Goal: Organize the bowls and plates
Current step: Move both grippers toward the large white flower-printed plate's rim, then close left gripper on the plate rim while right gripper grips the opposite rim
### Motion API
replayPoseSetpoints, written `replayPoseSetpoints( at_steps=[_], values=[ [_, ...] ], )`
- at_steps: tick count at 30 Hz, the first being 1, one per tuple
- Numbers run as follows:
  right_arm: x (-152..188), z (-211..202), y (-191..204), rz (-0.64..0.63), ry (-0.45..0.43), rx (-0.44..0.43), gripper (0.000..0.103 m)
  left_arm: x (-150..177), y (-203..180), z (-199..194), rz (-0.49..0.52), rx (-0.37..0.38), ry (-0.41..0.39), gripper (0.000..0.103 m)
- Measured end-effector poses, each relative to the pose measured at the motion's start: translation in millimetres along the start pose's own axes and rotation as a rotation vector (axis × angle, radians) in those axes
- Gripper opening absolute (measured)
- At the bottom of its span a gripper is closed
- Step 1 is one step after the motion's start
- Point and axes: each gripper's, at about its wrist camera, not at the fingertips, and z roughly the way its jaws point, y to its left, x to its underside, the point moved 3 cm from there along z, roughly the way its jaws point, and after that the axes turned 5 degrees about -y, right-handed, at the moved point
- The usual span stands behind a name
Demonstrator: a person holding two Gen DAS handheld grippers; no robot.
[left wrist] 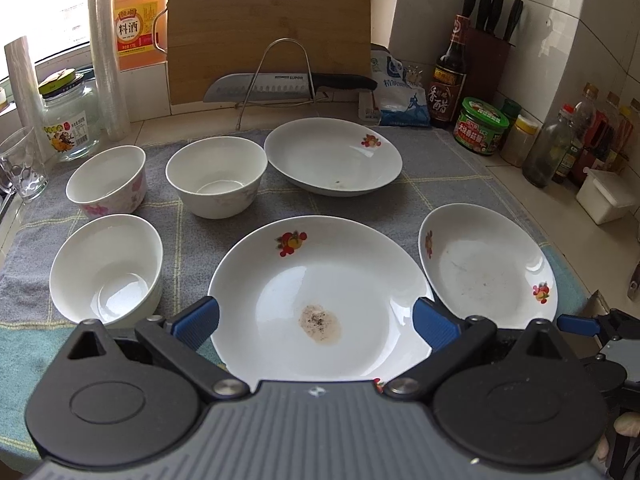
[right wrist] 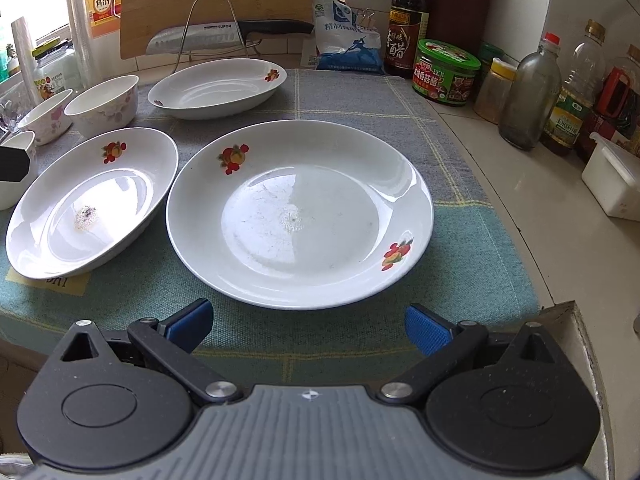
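Kitchen worktop (right wrist: pixel 500 184) w/ cloth (left wrist: pixel 452 168): 3 plates, 3 bowls. Left gripper (left wrist: pixel 316 322) jaws apart over stained plate (left wrist: pixel 320 300); right gripper (right wrist: pixel 308 320) jaws apart, empty.

- The surface (right wrist: pixel 516 168) is pale and tiled, and a checked grey-green towel (right wrist: pixel 352 96) covers most of it.
- On the towel ahead of the left gripper (left wrist: pixel 316 322): three plates (left wrist: pixel 320 280) and three bowls (left wrist: pixel 106 268).
- On bare surface, right of the right gripper (right wrist: pixel 308 322): bottles (right wrist: pixel 528 96) and a white box (right wrist: pixel 612 184).
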Motion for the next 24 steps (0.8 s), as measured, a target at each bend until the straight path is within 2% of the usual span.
replayPoseSetpoints(
  at_steps=[5,9,15,24],
  values=[
    [1,12,-7,-0.026,0.0,-0.057,0.103,-5,-14,14,0.018,0.031,0.025,0.102],
    [1,16,-8,-0.067,-0.011,-0.091,0.103,-12,-22,23,0.041,-0.005,0.018,0.102],
    [2,18,-17,-0.121,-0.047,-0.154,0.103,-24,-34,39,0.083,0.017,0.024,0.102],
    [6,17,-27,-0.166,-0.112,-0.211,0.103,-48,-69,70,0.211,0.123,0.065,0.102]
  ],
)
